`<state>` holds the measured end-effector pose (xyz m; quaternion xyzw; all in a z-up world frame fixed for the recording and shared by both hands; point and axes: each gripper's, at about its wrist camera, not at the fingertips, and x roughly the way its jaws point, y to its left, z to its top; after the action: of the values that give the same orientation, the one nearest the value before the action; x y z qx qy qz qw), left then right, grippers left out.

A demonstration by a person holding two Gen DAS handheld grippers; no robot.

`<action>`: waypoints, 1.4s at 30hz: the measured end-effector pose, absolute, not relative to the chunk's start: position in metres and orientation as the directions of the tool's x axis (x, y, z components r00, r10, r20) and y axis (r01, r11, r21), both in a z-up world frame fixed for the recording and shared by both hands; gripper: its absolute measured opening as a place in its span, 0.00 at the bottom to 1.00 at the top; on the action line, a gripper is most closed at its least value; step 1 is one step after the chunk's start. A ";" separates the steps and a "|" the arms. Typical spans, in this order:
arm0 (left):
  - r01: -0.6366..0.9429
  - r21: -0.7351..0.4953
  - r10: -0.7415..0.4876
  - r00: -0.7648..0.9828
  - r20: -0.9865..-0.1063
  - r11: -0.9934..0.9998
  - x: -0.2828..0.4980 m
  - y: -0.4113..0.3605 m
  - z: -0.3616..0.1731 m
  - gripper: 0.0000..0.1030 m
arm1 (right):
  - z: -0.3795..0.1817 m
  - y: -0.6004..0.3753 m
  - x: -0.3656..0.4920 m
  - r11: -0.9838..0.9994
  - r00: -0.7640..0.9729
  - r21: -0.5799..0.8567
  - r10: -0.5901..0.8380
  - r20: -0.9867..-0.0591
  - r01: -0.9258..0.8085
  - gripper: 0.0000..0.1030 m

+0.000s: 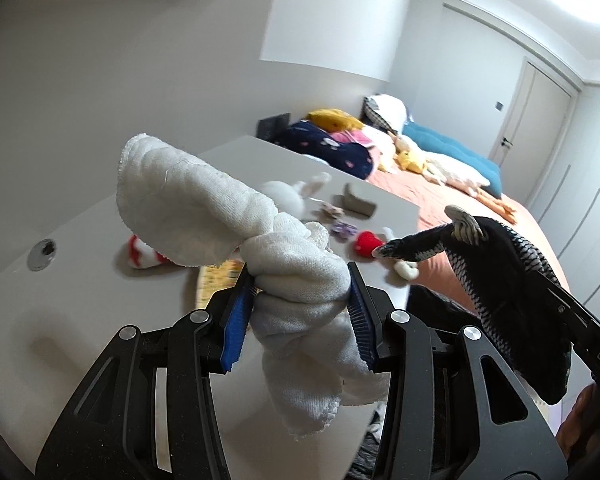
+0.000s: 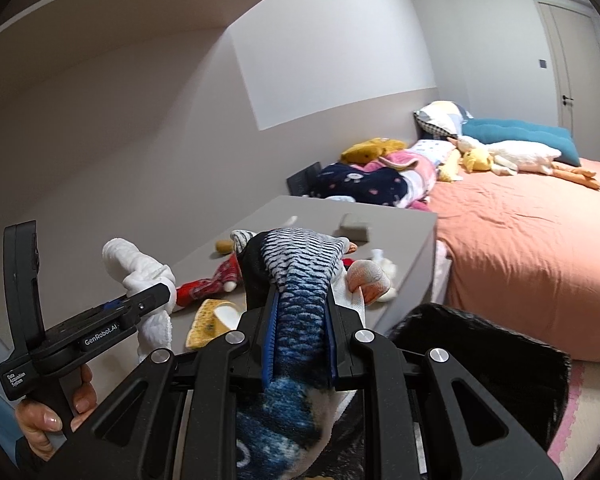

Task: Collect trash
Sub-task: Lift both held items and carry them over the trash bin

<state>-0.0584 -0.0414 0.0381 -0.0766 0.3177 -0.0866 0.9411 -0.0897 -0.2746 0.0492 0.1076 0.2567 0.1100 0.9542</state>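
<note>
My left gripper (image 1: 300, 286) is shut on a white knotted cloth (image 1: 204, 204) and holds it up above the grey desk (image 1: 100, 280). It also shows in the right wrist view (image 2: 140, 272), at the left. My right gripper (image 2: 302, 304) is shut on a blue-and-black scaled plush fish (image 2: 300, 276), held above the desk's near end. The fish also shows in the left wrist view (image 1: 496, 264), at the right. A black bin bag (image 2: 480, 344) lies open below and to the right of the right gripper.
On the desk lie a red-and-white sock (image 1: 144, 254), a red plush piece (image 1: 368, 242), a yellow item (image 2: 210, 320), a grey block (image 2: 356, 226) and small toys. A bed (image 2: 532, 248) with an orange sheet, pillows and plush toys stands beyond. A door (image 2: 576, 68) is at the far right.
</note>
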 end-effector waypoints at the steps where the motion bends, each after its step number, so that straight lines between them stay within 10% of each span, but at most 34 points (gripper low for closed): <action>1: 0.126 -0.196 -0.219 0.780 -0.587 0.973 -0.057 -0.048 0.037 0.43 | 0.048 -0.280 -0.090 0.954 0.846 0.262 0.256 -0.467 -0.144 0.20; 42: 0.495 -0.122 -0.445 0.610 -0.656 0.860 -0.056 -0.231 0.012 0.43 | 0.031 -0.431 -0.144 0.940 0.859 0.255 -0.067 -0.508 0.224 0.20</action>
<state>-0.0564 -0.2305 0.0121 0.0356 0.3552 -0.2620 0.8966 -0.1435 -0.4312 0.0311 0.1545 0.2544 -0.0766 0.9516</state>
